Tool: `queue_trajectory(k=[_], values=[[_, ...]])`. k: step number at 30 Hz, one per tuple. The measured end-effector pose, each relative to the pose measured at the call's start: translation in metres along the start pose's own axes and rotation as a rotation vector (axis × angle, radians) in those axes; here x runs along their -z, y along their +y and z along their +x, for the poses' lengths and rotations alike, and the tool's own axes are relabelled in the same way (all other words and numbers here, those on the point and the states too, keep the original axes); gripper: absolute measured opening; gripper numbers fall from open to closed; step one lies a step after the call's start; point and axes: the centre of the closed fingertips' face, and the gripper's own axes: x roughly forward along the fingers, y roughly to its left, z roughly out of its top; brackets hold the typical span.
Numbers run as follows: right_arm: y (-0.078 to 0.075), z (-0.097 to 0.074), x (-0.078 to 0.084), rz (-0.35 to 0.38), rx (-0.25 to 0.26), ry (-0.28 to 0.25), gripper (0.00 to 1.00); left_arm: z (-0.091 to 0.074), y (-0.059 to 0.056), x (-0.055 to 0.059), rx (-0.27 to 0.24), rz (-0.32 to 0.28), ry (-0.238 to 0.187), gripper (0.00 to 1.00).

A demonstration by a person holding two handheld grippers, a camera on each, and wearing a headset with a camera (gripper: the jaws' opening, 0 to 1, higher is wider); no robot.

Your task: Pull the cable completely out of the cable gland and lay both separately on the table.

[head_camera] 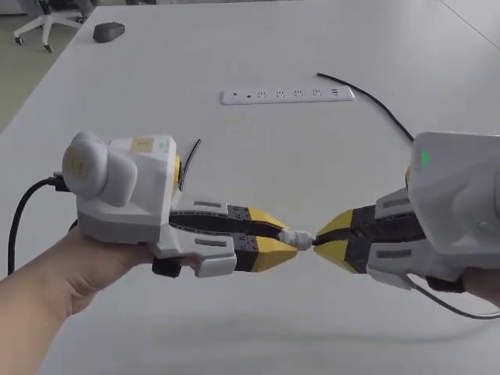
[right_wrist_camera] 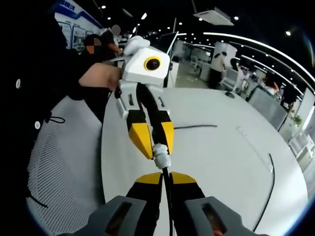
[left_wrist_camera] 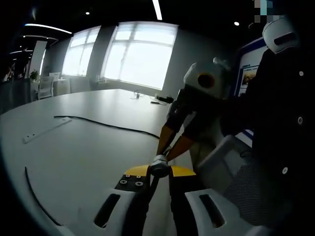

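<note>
A small white cable gland (head_camera: 298, 238) hangs in the air above the white table (head_camera: 258, 328), between the two grippers' yellow tips. My left gripper (head_camera: 291, 238), held in a hand, points right and is shut on the gland (left_wrist_camera: 160, 165). A thin black cable (left_wrist_camera: 149, 191) runs back between its jaws. My right gripper (head_camera: 320, 241) points left, tip to tip with the left one. It is shut on the black cable (right_wrist_camera: 168, 196) just behind the gland (right_wrist_camera: 161, 156). A loose cable end (head_camera: 190, 158) curls up behind the left gripper.
A white power strip (head_camera: 287, 94) lies at the table's far middle, its black cord (head_camera: 375, 105) trailing right. A dark mouse (head_camera: 108, 31) sits at the far left corner, with an office chair (head_camera: 47, 23) beyond. A person in dark clothes (left_wrist_camera: 280, 123) stands close by.
</note>
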Motion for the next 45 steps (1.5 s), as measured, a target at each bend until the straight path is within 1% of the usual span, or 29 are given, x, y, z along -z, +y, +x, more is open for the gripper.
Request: queue_trajectory(k=[3,9,10,12,14,16,17,19,21,22,23,25,26,28,32,37,41,44,45], values=[[0.000,-0.001,0.000,0.018,-0.002,-0.001,0.00,0.000,0.000,0.000,0.003,0.000,-0.002,0.15],[-0.001,-0.003,0.001,0.079,0.008,-0.005,0.00,0.001,-0.002,-0.001,0.006,0.002,-0.007,0.15],[-0.002,-0.004,0.003,0.097,0.017,0.001,0.00,0.000,-0.002,-0.001,0.003,0.004,-0.007,0.15],[-0.003,-0.005,0.006,0.104,0.026,0.007,0.00,-0.001,-0.001,-0.001,-0.003,0.005,-0.007,0.15],[-0.006,-0.007,0.011,0.125,0.038,0.018,0.00,-0.002,0.000,-0.001,-0.010,-0.001,-0.009,0.15],[-0.007,-0.009,0.017,0.147,0.041,0.028,0.00,-0.004,0.000,0.000,-0.014,0.005,-0.005,0.15],[-0.009,-0.011,0.020,0.156,0.052,0.032,0.00,-0.004,0.000,-0.001,-0.017,0.006,-0.006,0.15],[-0.010,-0.012,0.023,0.166,0.056,0.042,0.00,-0.006,0.001,-0.001,-0.019,0.004,-0.007,0.15],[-0.013,-0.016,0.030,0.180,0.074,0.049,0.00,-0.007,0.001,-0.002,-0.022,0.005,-0.009,0.15],[-0.014,-0.017,0.034,0.184,0.080,0.058,0.00,-0.008,0.001,-0.001,-0.024,0.006,-0.008,0.15],[-0.018,-0.019,0.040,0.196,0.098,0.077,0.00,-0.008,0.001,-0.001,-0.026,0.006,-0.008,0.15],[-0.020,-0.022,0.048,0.198,0.110,0.091,0.00,-0.010,0.002,-0.002,-0.028,0.000,-0.011,0.15],[-0.023,-0.026,0.054,0.207,0.122,0.101,0.00,-0.011,0.003,-0.002,-0.033,0.006,-0.010,0.15],[-0.027,-0.031,0.062,0.235,0.134,0.105,0.00,-0.012,0.004,-0.002,-0.036,0.010,-0.010,0.15],[-0.033,-0.039,0.076,0.266,0.161,0.125,0.00,-0.012,0.005,-0.002,-0.038,0.012,-0.010,0.15],[-0.037,-0.044,0.092,0.301,0.178,0.148,0.00,-0.011,0.005,-0.002,-0.037,0.012,-0.009,0.15],[-0.037,-0.046,0.108,0.324,0.188,0.182,0.00,-0.011,0.005,-0.001,-0.037,0.009,-0.004,0.15],[-0.036,-0.045,0.115,0.337,0.185,0.194,0.00,-0.011,0.005,-0.001,-0.042,0.000,-0.008,0.15],[-0.034,-0.044,0.118,0.358,0.175,0.198,0.00,-0.011,0.005,-0.002,-0.043,0.000,-0.009,0.15]])
